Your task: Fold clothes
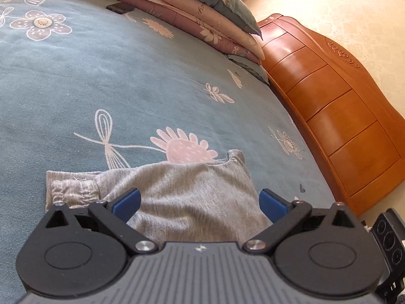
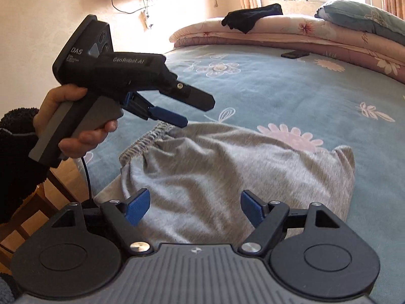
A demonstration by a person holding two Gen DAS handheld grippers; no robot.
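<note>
A grey knit garment [image 1: 192,190] lies bunched on the blue flowered bedspread [image 1: 101,81], its elastic waistband [image 2: 145,140] toward the bed's edge. My left gripper [image 1: 200,202] is open, and the cloth shows below and between its blue pads [image 1: 127,201]. In the right wrist view the left gripper [image 2: 197,113] is held by a hand [image 2: 76,141] and hovers just above the waistband without pinching it. My right gripper [image 2: 194,209] is open too, over the near part of the grey garment [image 2: 227,167], with nothing gripped.
Folded pink quilts [image 2: 278,34] and a blue pillow [image 2: 362,17] are stacked at the bed's far side, with a black garment [image 2: 253,19] on top. A dark phone [image 2: 295,54] lies on the bedspread. A wooden headboard [image 1: 334,106] borders the bed.
</note>
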